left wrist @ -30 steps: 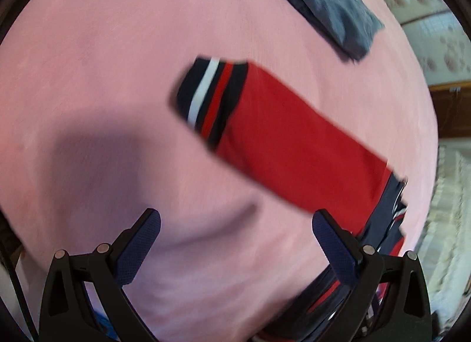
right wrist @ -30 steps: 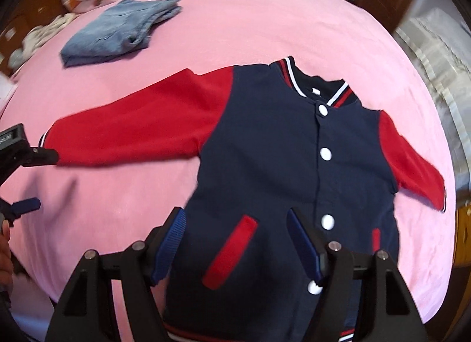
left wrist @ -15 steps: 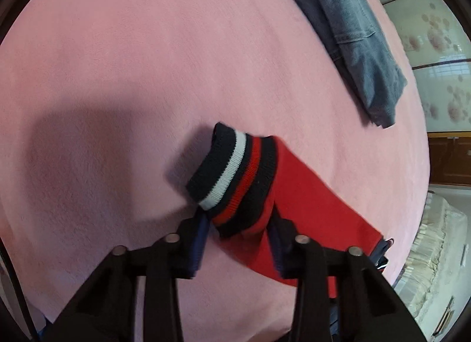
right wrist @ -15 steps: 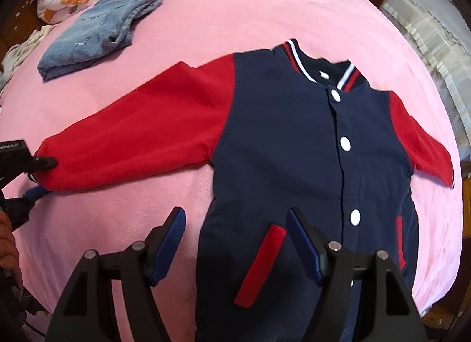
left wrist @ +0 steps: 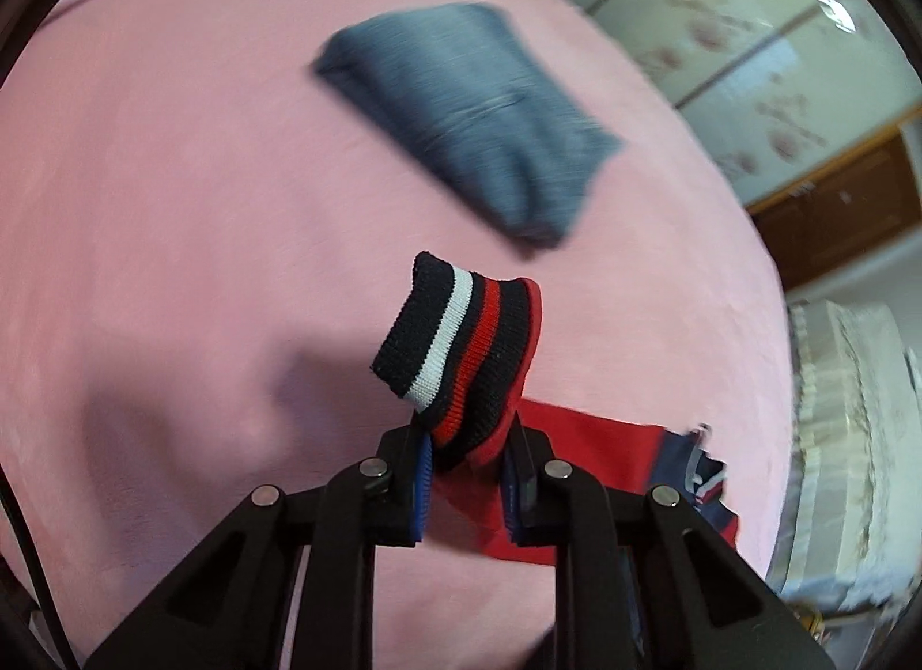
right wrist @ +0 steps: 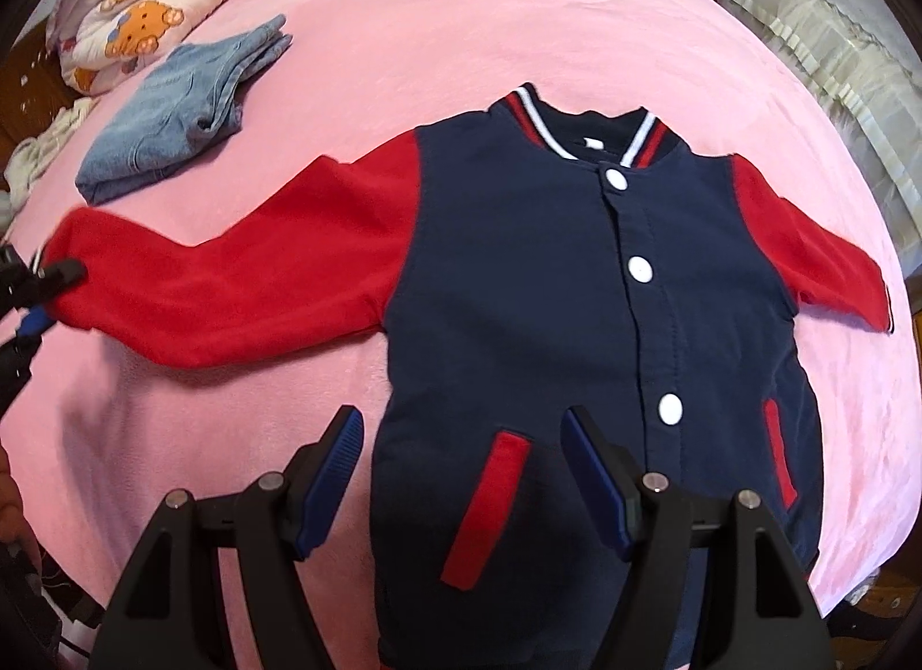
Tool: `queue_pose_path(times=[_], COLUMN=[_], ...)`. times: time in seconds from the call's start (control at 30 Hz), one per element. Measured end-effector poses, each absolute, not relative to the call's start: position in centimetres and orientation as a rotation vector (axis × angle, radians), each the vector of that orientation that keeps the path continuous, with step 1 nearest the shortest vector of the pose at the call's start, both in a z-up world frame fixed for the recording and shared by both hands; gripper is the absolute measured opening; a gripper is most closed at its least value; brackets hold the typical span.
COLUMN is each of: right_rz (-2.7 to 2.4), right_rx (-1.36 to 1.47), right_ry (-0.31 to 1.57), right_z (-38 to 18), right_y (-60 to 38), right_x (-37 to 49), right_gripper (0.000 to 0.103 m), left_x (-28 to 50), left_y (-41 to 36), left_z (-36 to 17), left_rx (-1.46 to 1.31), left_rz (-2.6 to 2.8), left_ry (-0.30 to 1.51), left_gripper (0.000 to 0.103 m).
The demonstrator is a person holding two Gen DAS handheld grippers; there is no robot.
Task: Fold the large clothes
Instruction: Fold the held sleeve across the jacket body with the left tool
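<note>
A navy jacket point(right wrist: 518, 278) with red sleeves and white snaps lies face up on the pink bed point(right wrist: 518, 7). In the left wrist view my left gripper point(left wrist: 467, 457) has its jaws closing on the striped cuff point(left wrist: 461, 347) of the long red sleeve point(right wrist: 230, 290), and the pads press on it. The cuff stands lifted off the bed. The same gripper point(right wrist: 40, 290) shows at the left edge of the right wrist view, holding the sleeve's end. My right gripper point(right wrist: 461, 422) hangs open above the jacket's lower front, beside the red pocket trim point(right wrist: 490, 503), with nothing held.
Folded blue jeans point(right wrist: 184, 111) lie on the bed beyond the sleeve, also blurred in the left wrist view point(left wrist: 472, 117). A rolled bear-print blanket point(right wrist: 144, 19) sits at the far left corner. A lace-covered bed edge point(right wrist: 835, 48) is at the right.
My left gripper went from wide open over the sleeve to gripping its cuff, then lifted it off the bed. The sleeve's end has risen and bent. My right gripper stayed open above the jacket.
</note>
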State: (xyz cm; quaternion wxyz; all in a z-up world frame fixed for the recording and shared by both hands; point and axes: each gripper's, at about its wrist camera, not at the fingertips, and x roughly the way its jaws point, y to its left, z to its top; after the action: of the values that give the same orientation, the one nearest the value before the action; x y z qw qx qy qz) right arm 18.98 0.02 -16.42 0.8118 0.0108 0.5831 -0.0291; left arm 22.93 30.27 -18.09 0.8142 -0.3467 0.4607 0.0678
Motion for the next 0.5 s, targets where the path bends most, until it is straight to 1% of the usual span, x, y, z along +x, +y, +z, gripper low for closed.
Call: queue_pose_path(times=[0.2, 0.27, 0.37, 0.5], right_rz=[-0.045, -0.031, -0.006, 0.043], right_rx=[0.087, 0.121, 0.177, 0.235], right_ry=[1.222, 1.217, 1.209, 1.192], right_z=[-15.3, -15.0, -14.6, -14.0], right_y=[-3.4, -4.9, -7.6, -11.2], right_x=[18.4, 18.2, 18.0, 17.8], right_gripper=[0.071, 0.071, 0.071, 0.071], left_x=[23.2, 22.7, 22.9, 23.4], left_y=[24.1, 22.9, 18.2, 11.4], left_z=[-12.6, -11.9, -10.4, -10.1], left_rx=[-0.629, -0.604, -0.561, -0.48], left_rz=[0.052, 0.032, 0.006, 0.004], left_ry=[0.887, 0.871, 0.856, 0.875], left_gripper=[0.017, 0.017, 0.017, 0.017])
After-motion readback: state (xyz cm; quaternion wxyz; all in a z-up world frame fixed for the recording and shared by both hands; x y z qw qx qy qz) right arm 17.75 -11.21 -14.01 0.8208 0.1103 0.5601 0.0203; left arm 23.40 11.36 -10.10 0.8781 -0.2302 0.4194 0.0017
